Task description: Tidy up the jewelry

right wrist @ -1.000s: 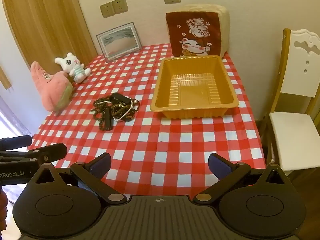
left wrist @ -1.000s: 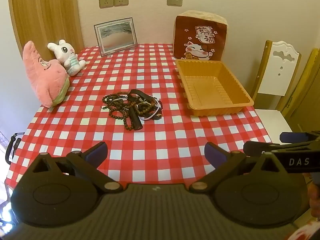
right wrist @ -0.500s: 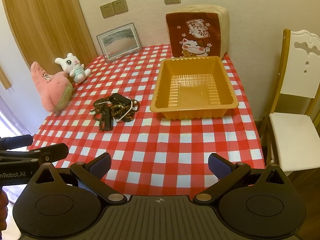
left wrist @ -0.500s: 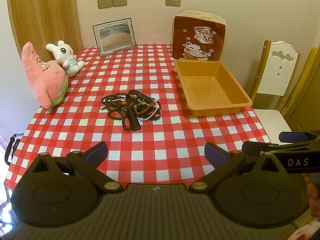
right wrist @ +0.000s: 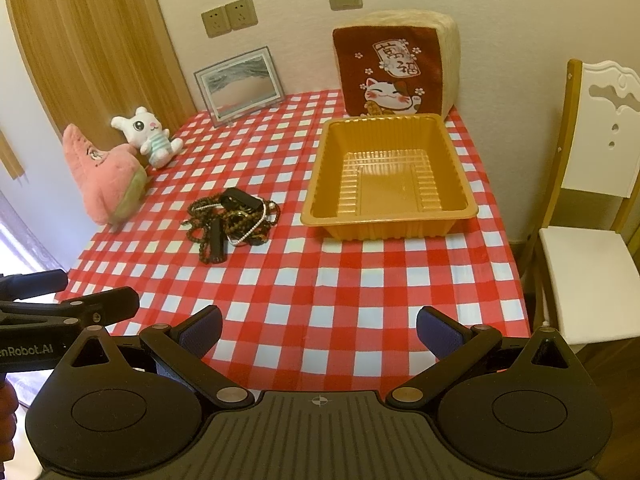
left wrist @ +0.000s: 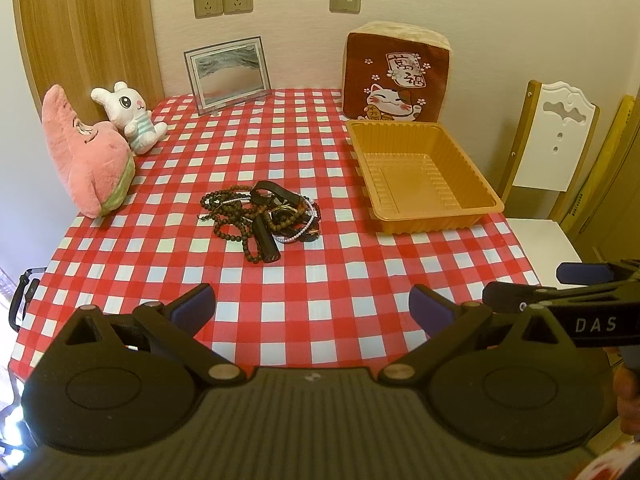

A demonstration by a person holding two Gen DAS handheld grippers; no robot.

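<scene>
Nothing on the table has shifted over the last second; only my left camera has crept a touch, so the jewelry pile [left wrist: 262, 222] sits slightly lower-left in its view than before, and the right view reads almost the same as it did.

From my left gripper [left wrist: 312, 306] I see the fingers spread wide with nothing between them, hovering over the near edge of the red-and-white checked tablecloth [left wrist: 320, 280]. My right gripper [right wrist: 319, 330] is likewise wide apart and empty above the near cloth. The pile of dark bead strands, a pale bead string and black straps lies mid-table, well apart from both grippers, to the left of the orange plastic tray [left wrist: 424, 180], which has nothing in it; the two do not touch.

Each view catches the other tool: the left one shows the right gripper's blue-tipped fingers at its right edge with "DAS" lettering, and the right one shows the left gripper at its left edge with "nRobot.AI" on it. The left view alone shows a yellow board beside the white-backed chair [left wrist: 556, 136] and a black handle at the table's left corner. The right view gives more of the chair seat and looks straighter into the tray.

A pink star plush [right wrist: 104, 178], a white bunny plush [right wrist: 150, 136], a framed sand picture [right wrist: 240, 84] and a lucky-cat cushion [right wrist: 394, 72] line the far side.
</scene>
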